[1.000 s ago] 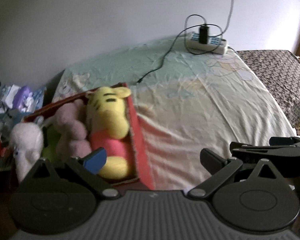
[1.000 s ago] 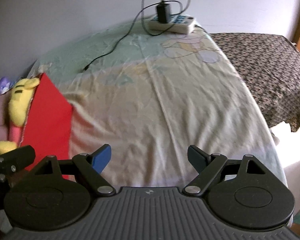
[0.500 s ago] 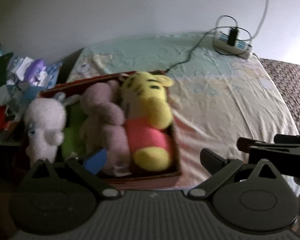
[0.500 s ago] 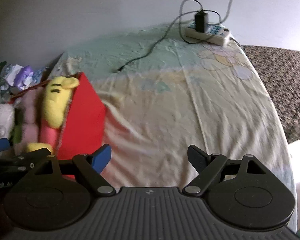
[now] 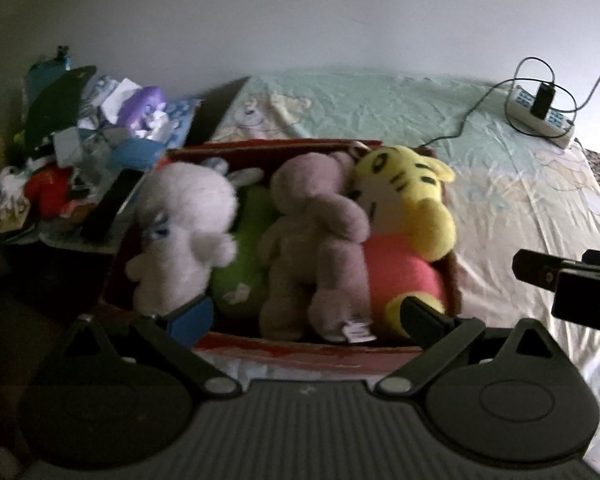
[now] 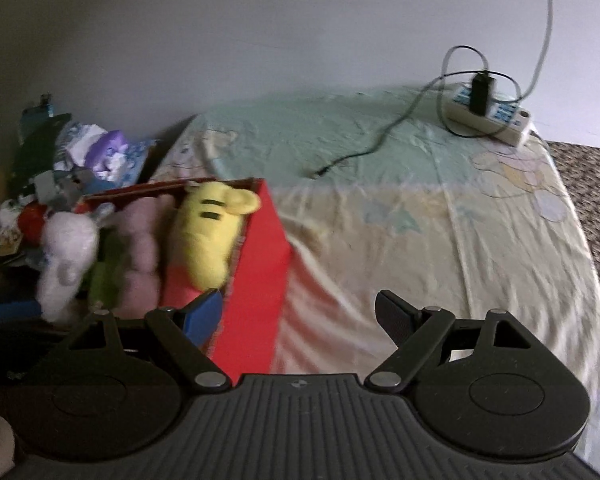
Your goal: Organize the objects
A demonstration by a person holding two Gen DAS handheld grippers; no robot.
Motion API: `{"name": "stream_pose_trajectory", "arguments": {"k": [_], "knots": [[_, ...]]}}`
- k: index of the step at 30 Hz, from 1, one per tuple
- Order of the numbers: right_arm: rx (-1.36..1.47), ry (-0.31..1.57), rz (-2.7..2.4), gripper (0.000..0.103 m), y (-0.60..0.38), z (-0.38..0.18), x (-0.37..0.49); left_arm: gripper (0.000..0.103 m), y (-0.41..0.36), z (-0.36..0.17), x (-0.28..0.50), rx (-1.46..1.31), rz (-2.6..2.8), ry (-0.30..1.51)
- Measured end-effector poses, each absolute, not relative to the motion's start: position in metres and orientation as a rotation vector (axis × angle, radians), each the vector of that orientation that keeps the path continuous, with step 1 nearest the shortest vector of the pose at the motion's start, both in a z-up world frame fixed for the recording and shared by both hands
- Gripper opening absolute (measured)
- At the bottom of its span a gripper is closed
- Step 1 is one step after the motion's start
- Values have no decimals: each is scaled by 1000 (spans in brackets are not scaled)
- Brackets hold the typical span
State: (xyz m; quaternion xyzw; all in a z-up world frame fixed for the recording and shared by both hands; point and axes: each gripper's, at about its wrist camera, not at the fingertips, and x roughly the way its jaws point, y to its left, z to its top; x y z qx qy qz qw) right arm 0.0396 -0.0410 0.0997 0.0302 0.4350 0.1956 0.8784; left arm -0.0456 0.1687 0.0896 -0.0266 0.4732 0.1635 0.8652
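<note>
Left gripper (image 5: 306,314): jaws spread wide, nothing between them, no contact seen. Right gripper (image 6: 300,312): also wide apart, empty, over bare bedsheet (image 6: 420,240).

Red box (image 5: 300,350) on the left edge of the bed, long axis across the left view, near wall just ahead of the left fingertips. Four plush toys packed side by side inside, each lying lengthwise front to back, heads toward the far wall: white toy (image 5: 184,232) leftmost, green toy (image 5: 240,264) mostly hidden, pinkish-brown toy (image 5: 316,248), yellow toy with pink body (image 5: 408,216) against the right wall.

From the right view: box (image 6: 256,272) ahead and left of the gripper, blue fingertip (image 6: 202,314) overlapping its near corner; touching or not, cannot tell.

Power strip (image 6: 488,118) with cable at the bed's far right. Clutter pile (image 5: 80,152) left of the box.
</note>
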Motion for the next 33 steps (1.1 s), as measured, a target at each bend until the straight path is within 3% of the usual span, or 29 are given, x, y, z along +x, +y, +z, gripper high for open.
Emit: {"name": "stream_pose_trajectory", "arguments": {"k": [33], "knots": [[-7,844,377,91,51,123,3,100,246,104,-64,-30,350,956]]}}
